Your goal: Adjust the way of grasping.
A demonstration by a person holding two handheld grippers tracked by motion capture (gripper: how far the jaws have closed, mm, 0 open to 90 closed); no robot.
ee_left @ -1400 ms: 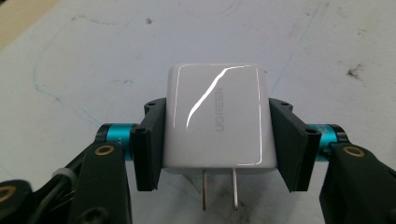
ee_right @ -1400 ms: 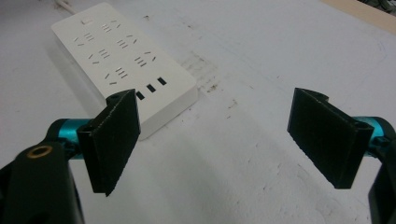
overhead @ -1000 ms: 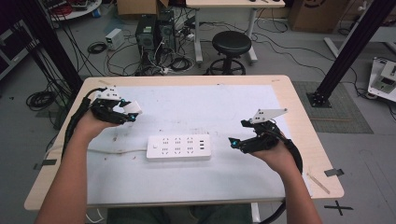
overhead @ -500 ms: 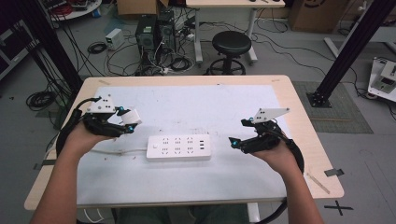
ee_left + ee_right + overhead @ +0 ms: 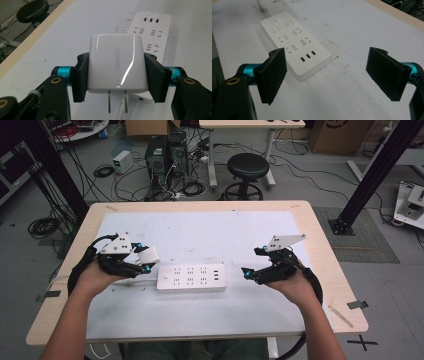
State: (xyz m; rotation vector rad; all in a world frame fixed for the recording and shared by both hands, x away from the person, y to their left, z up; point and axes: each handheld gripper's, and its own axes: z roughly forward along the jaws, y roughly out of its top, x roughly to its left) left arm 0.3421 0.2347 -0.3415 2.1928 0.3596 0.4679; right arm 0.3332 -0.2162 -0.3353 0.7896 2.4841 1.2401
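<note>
A white power strip (image 5: 191, 278) lies flat in the middle of the table, its sockets facing up. My left gripper (image 5: 145, 260) hovers just left of the strip, shut on a white charger plug (image 5: 148, 254). In the left gripper view the charger (image 5: 116, 67) sits clamped between both black pads, two metal prongs pointing toward the camera, with the power strip (image 5: 150, 32) beyond it. My right gripper (image 5: 250, 272) stands open to the right of the strip, nothing between its jaws. The right gripper view looks past its pads (image 5: 274, 75) at the power strip (image 5: 295, 42).
The table (image 5: 320, 245) has a white mat with a bare wooden rim. A thin white cord (image 5: 131, 282) runs left from the strip under my left hand. Beyond the far edge stand a black stool (image 5: 248, 167), computer towers (image 5: 165, 155) and loose floor cables.
My left gripper has carried the charger toward me and slightly right, down to the strip's left end. The right gripper has stayed put.
</note>
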